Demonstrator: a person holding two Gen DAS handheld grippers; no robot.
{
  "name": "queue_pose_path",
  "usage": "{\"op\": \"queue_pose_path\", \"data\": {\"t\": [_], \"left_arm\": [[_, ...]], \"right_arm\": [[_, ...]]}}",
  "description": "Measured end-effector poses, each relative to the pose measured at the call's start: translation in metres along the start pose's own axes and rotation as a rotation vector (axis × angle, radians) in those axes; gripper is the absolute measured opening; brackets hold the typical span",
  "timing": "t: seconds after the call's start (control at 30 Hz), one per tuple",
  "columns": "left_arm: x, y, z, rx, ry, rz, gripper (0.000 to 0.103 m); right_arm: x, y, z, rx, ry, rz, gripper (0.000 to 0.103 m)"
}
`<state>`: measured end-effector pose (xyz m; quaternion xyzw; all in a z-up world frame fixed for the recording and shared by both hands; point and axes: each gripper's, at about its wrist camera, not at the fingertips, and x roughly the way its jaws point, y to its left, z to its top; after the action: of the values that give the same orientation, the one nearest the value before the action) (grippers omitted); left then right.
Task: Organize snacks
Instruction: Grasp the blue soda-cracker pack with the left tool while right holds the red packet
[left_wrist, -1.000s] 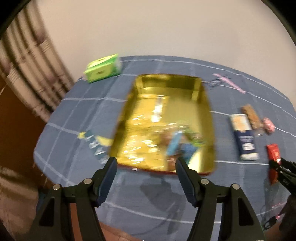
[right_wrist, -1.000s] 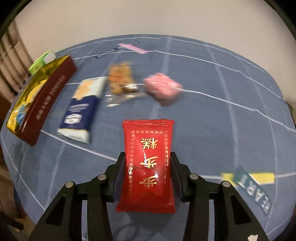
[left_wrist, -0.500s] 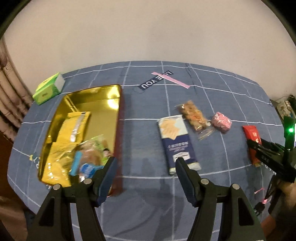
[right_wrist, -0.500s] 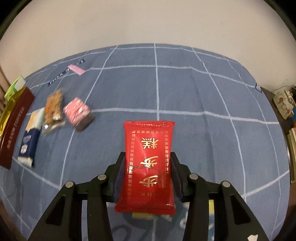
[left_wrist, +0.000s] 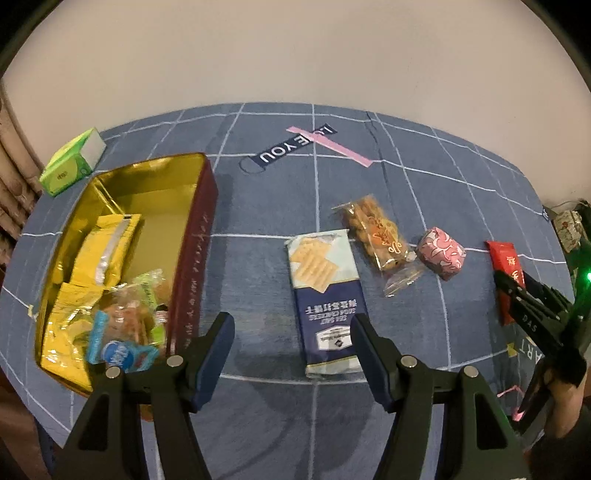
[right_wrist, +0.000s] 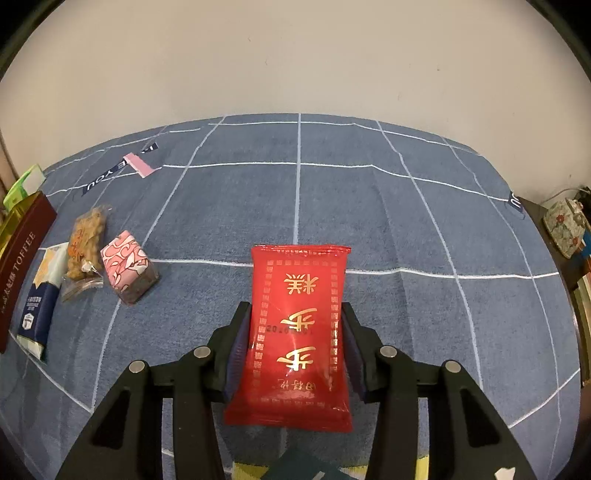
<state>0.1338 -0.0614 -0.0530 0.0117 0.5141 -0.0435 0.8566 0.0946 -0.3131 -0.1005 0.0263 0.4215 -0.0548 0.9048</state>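
Right wrist: R gripper (right_wrist: 295, 332) fingers (right_wrist: 238, 339) clamp red packet (right_wrist: 297, 332), L gripper (left_wrist: 291, 345) spread

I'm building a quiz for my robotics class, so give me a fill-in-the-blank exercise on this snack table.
1. The right gripper is shut on a ____ packet.
2. The left gripper is ____ and holds nothing.
3. The cracker pack lies on the blue cloth, ____ the gold tin.
4. The word on the tin's dark red side is ____.

Missing words: red; open; outside; TOFFEE
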Motion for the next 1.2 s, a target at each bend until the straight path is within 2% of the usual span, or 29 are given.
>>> {"op": "queue_pose_path", "data": {"t": [0.27,0.57,0.93,1.0,1.07,1.2], "left_arm": [[0.022,-0.022,0.011,0.026,0.033,-0.031,0.067],[0.055,-0.029,0.016,0.011,0.103,0.008,0.067],[0.062,-0.023,0.016,0.013,0.101,0.013,0.067],[0.061,-0.020,0.015,0.014,0.097,0.001,0.064],[0.062,-0.019,0.015,0.007,0.100,-0.018,0.055],[0.061,-0.018,0.015,0.005,0.093,-0.021,0.054]], "right_arm": [[0.000,0.000,-0.001,0.001,-0.014,0.001,0.044],[0.000,-0.001,-0.001,0.002,-0.014,0.002,0.044],[0.000,-0.001,-0.001,0.002,-0.014,0.001,0.044],[0.000,-0.001,-0.001,0.002,-0.014,0.001,0.044],[0.000,-0.001,-0.001,0.003,-0.014,0.000,0.045],[0.000,-0.001,-0.001,0.002,-0.014,0.000,0.045]]}}
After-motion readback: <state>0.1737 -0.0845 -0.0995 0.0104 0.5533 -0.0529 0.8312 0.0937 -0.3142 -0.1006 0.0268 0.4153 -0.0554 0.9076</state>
